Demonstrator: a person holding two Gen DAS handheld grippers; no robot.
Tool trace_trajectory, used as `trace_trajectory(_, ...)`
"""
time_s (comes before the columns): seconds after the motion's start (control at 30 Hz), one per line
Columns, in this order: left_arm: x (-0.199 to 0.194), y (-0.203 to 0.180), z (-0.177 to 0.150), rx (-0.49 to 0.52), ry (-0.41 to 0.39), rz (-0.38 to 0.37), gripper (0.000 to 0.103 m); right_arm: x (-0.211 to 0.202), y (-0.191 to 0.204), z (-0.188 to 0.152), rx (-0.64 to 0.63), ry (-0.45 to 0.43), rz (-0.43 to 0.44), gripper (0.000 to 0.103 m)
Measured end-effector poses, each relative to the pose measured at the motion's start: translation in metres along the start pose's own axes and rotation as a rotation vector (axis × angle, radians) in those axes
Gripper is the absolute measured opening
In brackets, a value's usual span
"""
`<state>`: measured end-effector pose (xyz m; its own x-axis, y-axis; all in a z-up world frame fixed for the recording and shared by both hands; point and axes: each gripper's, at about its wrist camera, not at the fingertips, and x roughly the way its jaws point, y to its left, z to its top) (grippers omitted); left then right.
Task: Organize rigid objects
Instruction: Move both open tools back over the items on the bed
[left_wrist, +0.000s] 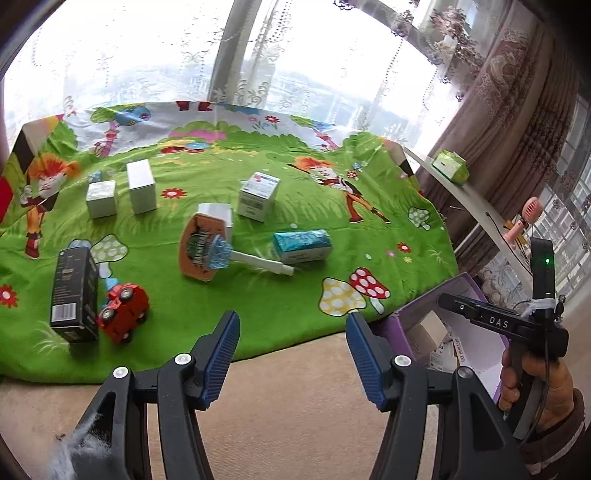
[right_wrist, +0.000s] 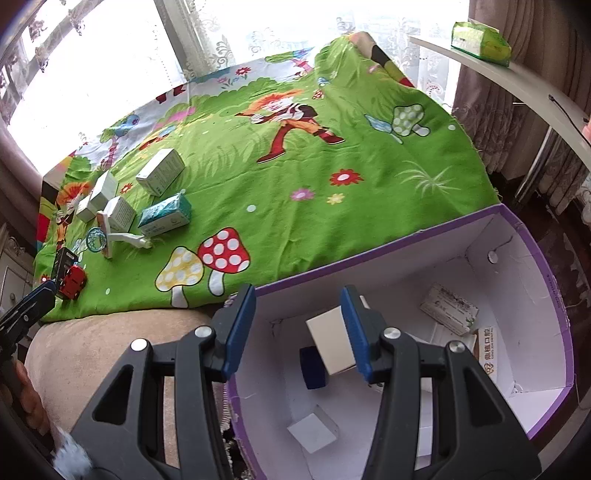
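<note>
purple box (right_wrist: 532, 236): at the green cloth's (right_wrist: 295, 192) near edge, holding a white carton (right_wrist: 330, 345) and small packs. right gripper (right_wrist: 298, 326): above the box, jaws wide, empty. left gripper (left_wrist: 293, 349): wide, empty. red toy car (left_wrist: 123, 312), cartons on cloth.

The letters "DAS" were printed in white on the black body of the right gripper (left_wrist: 498, 325), as seen from the left wrist view. Chinese characters reading "鼎植口腔", with an orange logo and a line of small Latin lettering too fine to be read, were borne on a cream box (right_wrist: 489, 356) lying inside the purple box (right_wrist: 554, 295). A barcode was shown on the black box (left_wrist: 74, 295), but its digits and the print on the other cartons could not be made out
</note>
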<state>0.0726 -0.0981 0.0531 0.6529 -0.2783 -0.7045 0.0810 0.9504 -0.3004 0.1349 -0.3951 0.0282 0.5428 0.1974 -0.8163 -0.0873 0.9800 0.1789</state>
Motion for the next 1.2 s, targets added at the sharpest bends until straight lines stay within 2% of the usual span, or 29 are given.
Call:
trace_trajectory(0.3, -0.023, 0.061, -0.005, -0.110, -0.035, 0.089, 0.061, 0.014, 0.045, 0.006, -0.078, 0.023, 0.054, 0.052)
trace_trajectory(0.6, -0.034, 0.112, -0.002, -0.209, -0.062, 0.177, 0.061, 0.028, 0.100, 0.013, -0.208, 0.027, 0.104, 0.052)
trace_trajectory(1.0, -0.011, 0.152, 0.002, -0.290, 0.003, 0.277, 0.060, 0.054, 0.133, 0.030, -0.252, 0.029, 0.090, 0.052)
trace_trajectory(1.03, -0.009, 0.154, 0.003, -0.293, 0.008, 0.282, 0.060, 0.058, 0.135, 0.032, -0.252, 0.031, 0.084, 0.053)
trace_trajectory(1.1, -0.006, 0.158, 0.004, -0.296, 0.015, 0.291, 0.060, 0.064, 0.139, 0.036, -0.246, 0.032, 0.076, 0.070)
trace_trajectory(1.2, 0.001, 0.163, 0.008, -0.298, 0.027, 0.304, 0.060, 0.070, 0.146, 0.042, -0.250, 0.011, 0.072, 0.080)
